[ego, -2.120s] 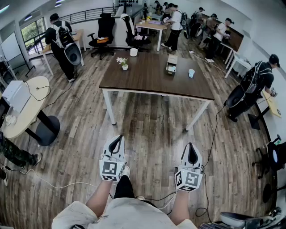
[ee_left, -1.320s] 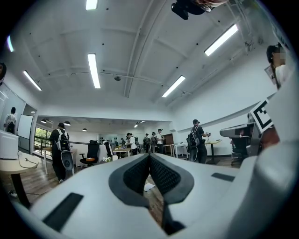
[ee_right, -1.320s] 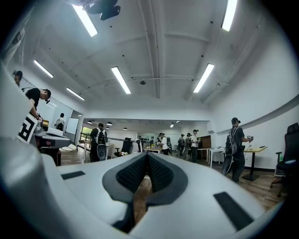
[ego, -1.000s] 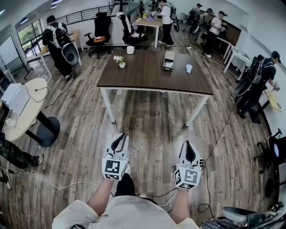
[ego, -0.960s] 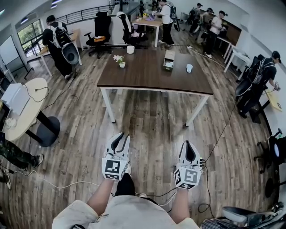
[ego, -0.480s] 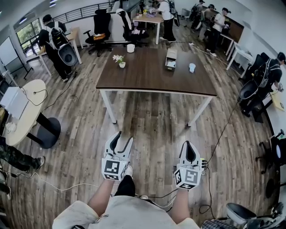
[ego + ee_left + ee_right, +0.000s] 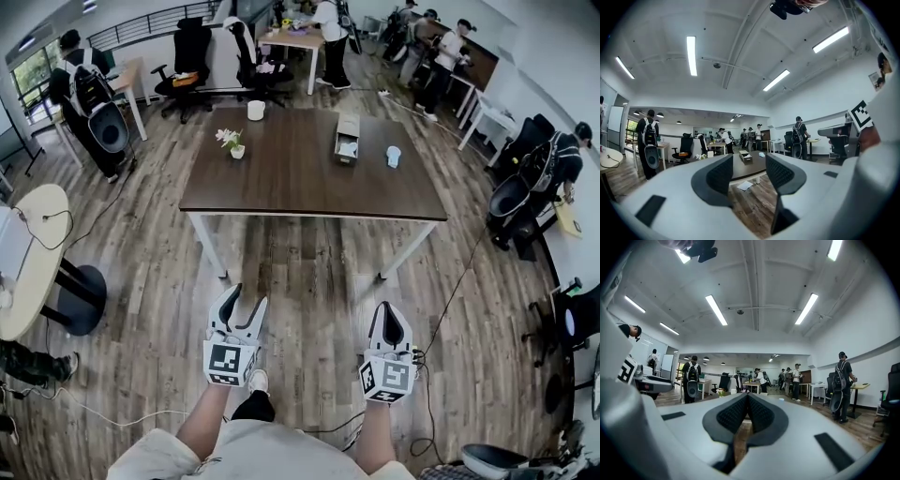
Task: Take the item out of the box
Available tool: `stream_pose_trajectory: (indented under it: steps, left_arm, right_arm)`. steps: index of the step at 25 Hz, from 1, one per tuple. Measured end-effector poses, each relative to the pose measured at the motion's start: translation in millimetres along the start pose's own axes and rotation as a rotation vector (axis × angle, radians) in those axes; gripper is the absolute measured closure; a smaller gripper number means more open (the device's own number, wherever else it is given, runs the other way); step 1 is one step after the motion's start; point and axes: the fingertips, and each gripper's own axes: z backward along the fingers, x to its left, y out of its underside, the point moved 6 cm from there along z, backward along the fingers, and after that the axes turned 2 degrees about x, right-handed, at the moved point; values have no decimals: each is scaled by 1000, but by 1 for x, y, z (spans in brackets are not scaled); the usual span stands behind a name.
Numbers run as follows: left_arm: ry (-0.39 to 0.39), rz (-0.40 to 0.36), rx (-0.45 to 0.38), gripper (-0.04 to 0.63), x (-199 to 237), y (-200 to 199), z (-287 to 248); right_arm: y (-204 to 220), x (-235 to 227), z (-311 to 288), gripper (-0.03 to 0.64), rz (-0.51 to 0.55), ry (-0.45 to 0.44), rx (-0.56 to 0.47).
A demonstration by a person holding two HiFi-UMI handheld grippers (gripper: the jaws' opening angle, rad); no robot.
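Box (image 7: 350,122): one, open top, far side of table (image 7: 281,187), right of centre; pale item (image 7: 348,148) inside, untouched. 
Also one cup (image 7: 394,157) right of box, one mug (image 7: 255,110), one flower pot (image 7: 234,145) left. 
Two grippers near, well short of table, likely approach carry. 
Left gripper (image 7: 246,298): fingers just been opening, wide, empty; probably pre-set for grasp. 
Right gripper (image 7: 389,312): fingers closed together, empty.

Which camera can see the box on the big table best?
The head view: it looks down on the box, so its open top and something pale inside show. The left gripper view shows the box only small and side-on, far off. In the right gripper view I cannot pick it out.
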Motion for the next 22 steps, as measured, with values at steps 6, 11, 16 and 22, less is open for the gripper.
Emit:
stream_pose_trajectory:
  steps: [6, 11, 16, 22]
  left_arm:
    - [31, 4, -31, 353, 59, -10, -50]
    - [49, -2, -57, 344, 100, -18, -87]
    - [58, -6, -64, 319, 131, -21, -113]
    - [60, 7, -56, 290, 142, -11, -139]
  right_arm:
    - [-21, 23, -67, 615, 16, 17, -9]
    - [-32, 43, -112, 615, 24, 34, -27]
    - [-39, 59, -146, 615, 33, 43, -38]
    - [-28, 54, -170, 616, 31, 56, -37]
